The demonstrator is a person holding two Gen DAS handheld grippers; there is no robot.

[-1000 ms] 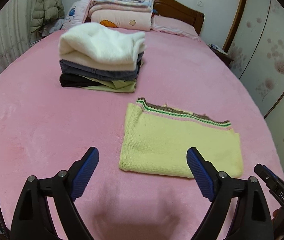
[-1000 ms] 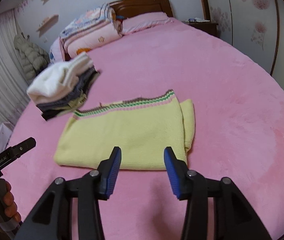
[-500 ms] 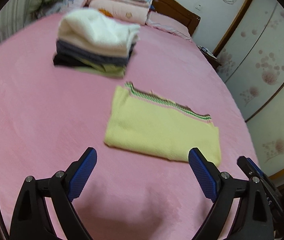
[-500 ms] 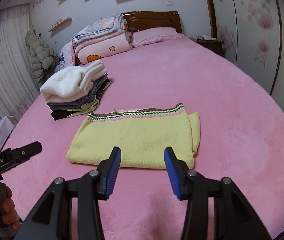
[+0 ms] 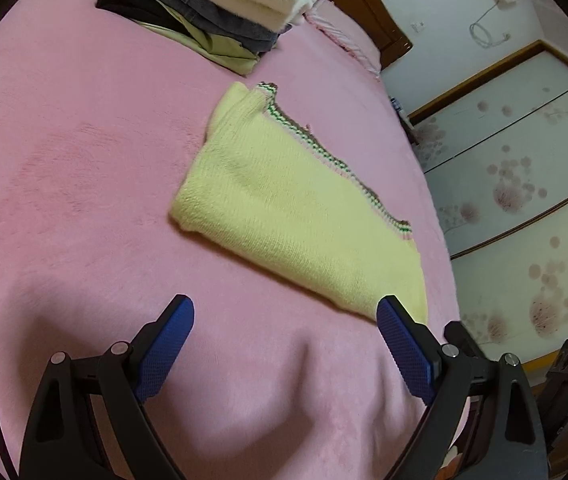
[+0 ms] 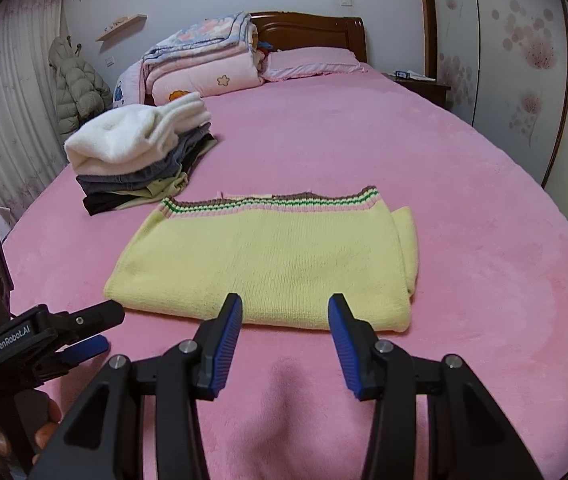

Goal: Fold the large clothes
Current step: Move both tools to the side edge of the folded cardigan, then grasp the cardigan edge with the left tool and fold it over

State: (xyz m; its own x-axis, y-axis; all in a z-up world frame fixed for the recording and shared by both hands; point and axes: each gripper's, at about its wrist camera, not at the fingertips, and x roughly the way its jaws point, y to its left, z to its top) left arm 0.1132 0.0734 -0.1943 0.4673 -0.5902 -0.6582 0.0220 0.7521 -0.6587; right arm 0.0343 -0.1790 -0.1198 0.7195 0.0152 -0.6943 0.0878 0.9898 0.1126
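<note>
I see one pale yellow knitted sweater (image 6: 267, 264) lying folded flat on the pink bed (image 6: 424, 168), a rough rectangle with a striped band of brown, green, white and pink along its far edge and a folded layer showing at its right side. Beyond it to the left sits one stack of folded clothes (image 6: 139, 156), a fluffy white piece on top, grey, dark and light green ones under it. At the headboard I count one pile of folded quilts (image 6: 207, 60) and one pillow (image 6: 312, 62). My left hand-held gripper (image 5: 284, 316) hangs wide open and empty just short of the sweater's near edge. My right hand-held gripper (image 6: 284, 312) is partly open with nothing between its blue pads, right at the near edge. The left tool's body reads "GenRobot.AI"
</note>
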